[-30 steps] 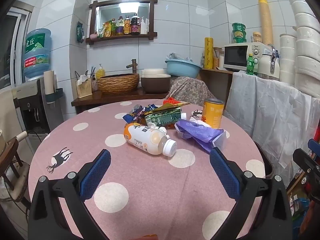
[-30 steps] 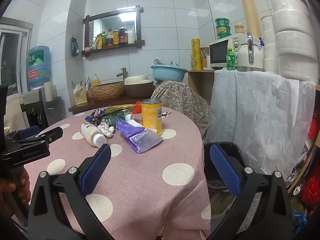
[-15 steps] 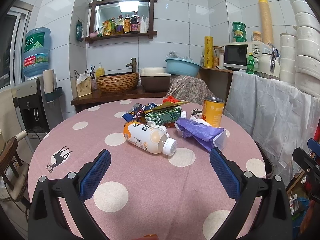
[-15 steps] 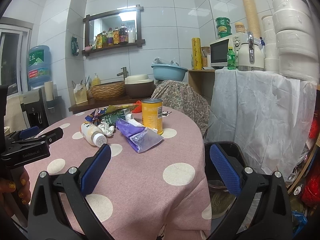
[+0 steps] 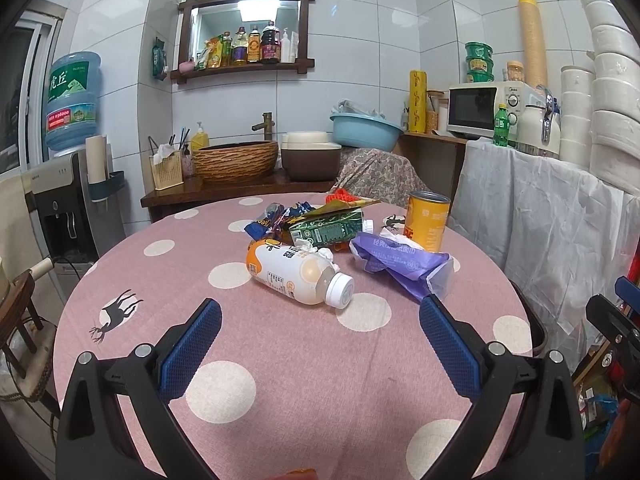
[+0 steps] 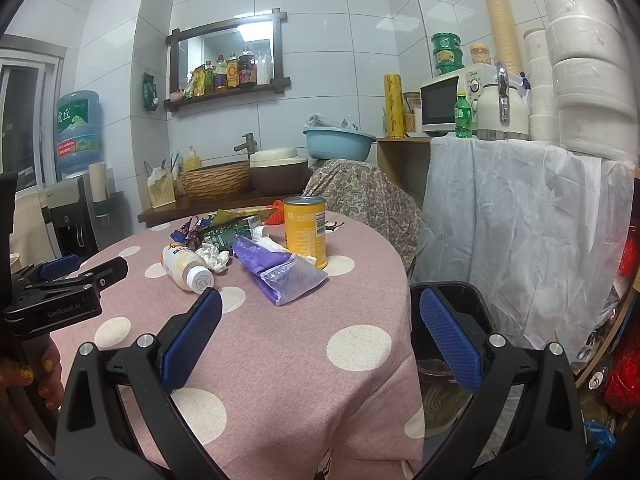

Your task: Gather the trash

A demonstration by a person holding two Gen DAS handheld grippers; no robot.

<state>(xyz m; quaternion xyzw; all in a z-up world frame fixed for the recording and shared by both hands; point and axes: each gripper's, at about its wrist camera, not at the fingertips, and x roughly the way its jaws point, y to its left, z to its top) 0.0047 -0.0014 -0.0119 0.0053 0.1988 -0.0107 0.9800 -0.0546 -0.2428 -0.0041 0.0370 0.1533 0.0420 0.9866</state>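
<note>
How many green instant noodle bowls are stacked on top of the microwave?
3, in one stack on the microwave: top bowl, middle bowl, bottom bowl. More may be hidden behind.

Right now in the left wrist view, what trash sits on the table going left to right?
Blue candy wrappers → white plastic bottle lying on its side → purple tissue pack → upright yellow can.

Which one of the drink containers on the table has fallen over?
The white bottle with the orange base lies on its side, its cap toward the left gripper. The yellow can stands upright behind it.
</note>
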